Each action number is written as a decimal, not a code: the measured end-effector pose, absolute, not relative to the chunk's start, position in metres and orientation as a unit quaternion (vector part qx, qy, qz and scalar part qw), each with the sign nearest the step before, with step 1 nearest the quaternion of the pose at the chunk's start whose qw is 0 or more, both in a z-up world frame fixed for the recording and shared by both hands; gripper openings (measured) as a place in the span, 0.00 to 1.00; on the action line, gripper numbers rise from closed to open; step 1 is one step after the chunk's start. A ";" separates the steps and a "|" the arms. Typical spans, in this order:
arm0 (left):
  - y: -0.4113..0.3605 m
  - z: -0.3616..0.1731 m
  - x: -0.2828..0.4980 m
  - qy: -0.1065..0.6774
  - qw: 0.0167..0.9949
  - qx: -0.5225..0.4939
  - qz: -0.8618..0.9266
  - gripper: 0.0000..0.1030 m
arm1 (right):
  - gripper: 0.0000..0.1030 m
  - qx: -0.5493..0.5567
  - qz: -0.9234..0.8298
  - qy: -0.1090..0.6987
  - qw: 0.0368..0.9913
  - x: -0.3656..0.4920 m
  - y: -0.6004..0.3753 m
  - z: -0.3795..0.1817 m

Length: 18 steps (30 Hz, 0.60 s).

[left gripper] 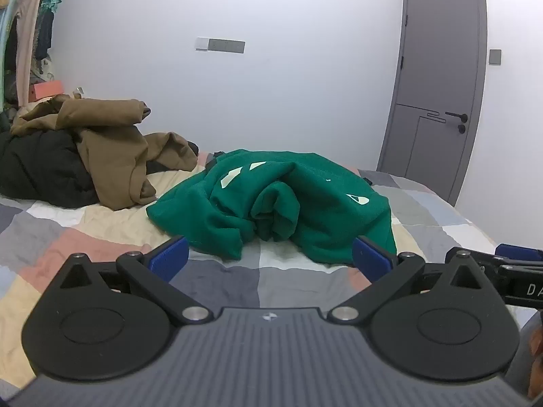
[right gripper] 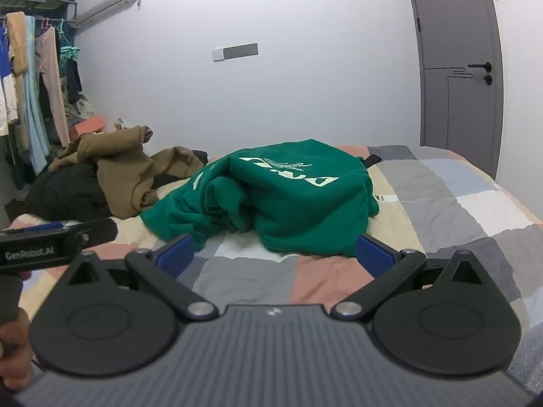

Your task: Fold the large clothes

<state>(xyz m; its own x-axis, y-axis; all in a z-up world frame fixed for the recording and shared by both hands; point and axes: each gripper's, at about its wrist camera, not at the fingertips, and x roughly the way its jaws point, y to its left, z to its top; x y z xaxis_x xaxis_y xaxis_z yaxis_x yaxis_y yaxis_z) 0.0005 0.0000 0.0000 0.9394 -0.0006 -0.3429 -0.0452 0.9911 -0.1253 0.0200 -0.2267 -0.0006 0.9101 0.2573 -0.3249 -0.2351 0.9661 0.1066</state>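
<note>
A crumpled green sweatshirt (left gripper: 271, 200) with pale print lies bunched in the middle of the bed; it also shows in the right wrist view (right gripper: 288, 196). My left gripper (left gripper: 269, 257) is open and empty, hovering just short of the sweatshirt's near edge. My right gripper (right gripper: 275, 254) is open and empty too, close to the sweatshirt's near hem. The right gripper's body shows at the right edge of the left wrist view (left gripper: 509, 271), and the left gripper's body at the left of the right wrist view (right gripper: 57, 240).
A brown garment (left gripper: 112, 146) lies over a black one (left gripper: 40, 173) at the bed's far left. The patchwork bedsheet (right gripper: 458, 210) covers the bed. A clothes rack (right gripper: 30, 95) stands at the left, a grey door (left gripper: 437, 78) at the right.
</note>
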 end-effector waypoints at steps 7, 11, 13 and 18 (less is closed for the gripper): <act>0.000 0.000 0.000 0.171 0.983 -0.066 0.012 1.00 | 1.00 0.029 0.124 0.168 0.977 0.019 -0.227 0.000; 0.001 -0.003 -0.001 0.172 0.983 -0.066 0.011 1.00 | 1.00 0.019 0.124 0.175 0.976 0.019 -0.223 0.001; 0.000 -0.003 0.000 0.174 0.982 -0.068 0.010 1.00 | 1.00 0.018 0.126 0.176 0.976 0.017 -0.223 0.001; 0.000 0.000 0.002 0.174 0.982 -0.070 0.007 1.00 | 1.00 0.030 0.121 0.179 0.976 0.023 -0.226 -0.001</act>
<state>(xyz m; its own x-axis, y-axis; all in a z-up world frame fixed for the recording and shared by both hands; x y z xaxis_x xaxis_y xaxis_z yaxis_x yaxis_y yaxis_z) 0.0021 -0.0003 0.0001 0.9394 -0.0104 -0.3427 -0.0386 0.9900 -0.1357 0.0226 -0.2260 -0.0013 0.9068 0.2461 -0.3423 -0.2247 0.9691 0.1017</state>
